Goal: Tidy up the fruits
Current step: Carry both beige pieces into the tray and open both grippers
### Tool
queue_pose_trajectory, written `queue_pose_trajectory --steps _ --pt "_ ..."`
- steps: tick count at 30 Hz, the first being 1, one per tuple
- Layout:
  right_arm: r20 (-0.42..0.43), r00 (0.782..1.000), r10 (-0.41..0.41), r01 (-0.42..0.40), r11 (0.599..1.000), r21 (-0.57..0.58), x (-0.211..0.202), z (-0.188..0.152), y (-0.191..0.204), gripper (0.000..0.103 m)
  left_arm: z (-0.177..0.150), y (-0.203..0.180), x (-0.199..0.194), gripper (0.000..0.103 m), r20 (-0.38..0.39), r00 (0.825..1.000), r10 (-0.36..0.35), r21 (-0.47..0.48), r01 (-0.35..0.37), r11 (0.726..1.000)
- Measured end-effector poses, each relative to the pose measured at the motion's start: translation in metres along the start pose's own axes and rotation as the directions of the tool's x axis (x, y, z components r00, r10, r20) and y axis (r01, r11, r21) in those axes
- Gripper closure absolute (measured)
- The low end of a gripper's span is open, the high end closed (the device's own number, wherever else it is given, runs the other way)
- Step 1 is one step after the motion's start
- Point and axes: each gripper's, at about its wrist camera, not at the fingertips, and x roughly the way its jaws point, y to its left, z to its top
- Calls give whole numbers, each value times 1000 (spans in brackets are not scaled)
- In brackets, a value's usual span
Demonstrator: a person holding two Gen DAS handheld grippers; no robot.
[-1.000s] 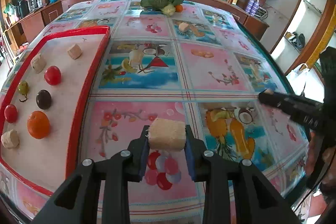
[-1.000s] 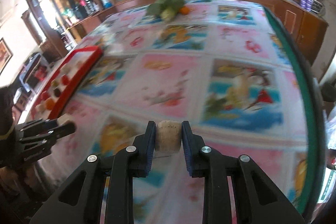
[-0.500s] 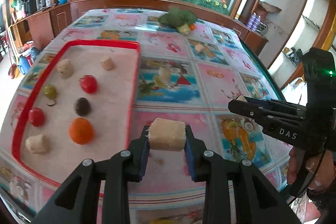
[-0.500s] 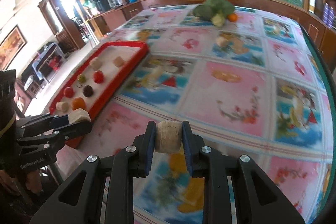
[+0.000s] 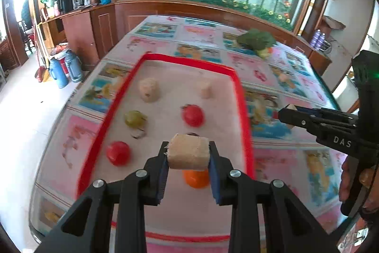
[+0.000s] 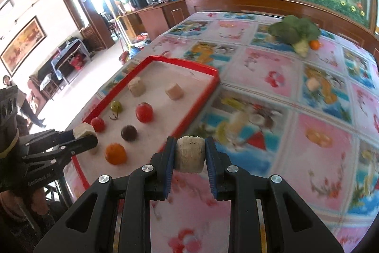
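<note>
The left gripper (image 5: pixel 188 155) was clamped on a beige chunk (image 5: pixel 188 154), holding it in the air above the near part of the red-rimmed tray (image 5: pixel 101 134). The right gripper (image 6: pixel 190 153) pinched a second pale chunk (image 6: pixel 190 154), poised over the tablecloth (image 6: pixel 272 77) just outside the tray's right rim.

On the tray's pale surface lay two more beige pieces (image 5: pixel 148 89) at the far end, a green fruit (image 5: pixel 134 119) with its stem, two red tomatoes, one near the middle (image 5: pixel 193 115) and one by the left rim (image 5: pixel 118 153), a dark round fruit (image 6: pixel 129 132), and an orange (image 6: pixel 115 153) nearest the camera. In the left wrist view the orange was partly hidden beneath the held chunk, and the dark fruit showed only as a sliver behind it.

Further off, a head of broccoli (image 6: pixel 295 30) sat at the table's far side with a small orange fruit (image 6: pixel 314 44) beside it. A pale object (image 6: pixel 312 84) lay on the cloth between the tray and the right edge; it looked like another beige piece, though blur made that uncertain.
</note>
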Motion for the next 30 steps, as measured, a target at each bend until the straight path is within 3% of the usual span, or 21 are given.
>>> queue_pose_trajectory --steps 11,30 --pt "-45 999 25 -29 995 -93 54 28 35 79 14 32 32 70 -46 999 26 -7 -26 1000" --pt "-120 993 4 -22 988 -154 100 23 46 79 31 25 77 70 -93 995 19 9 -18 1000"
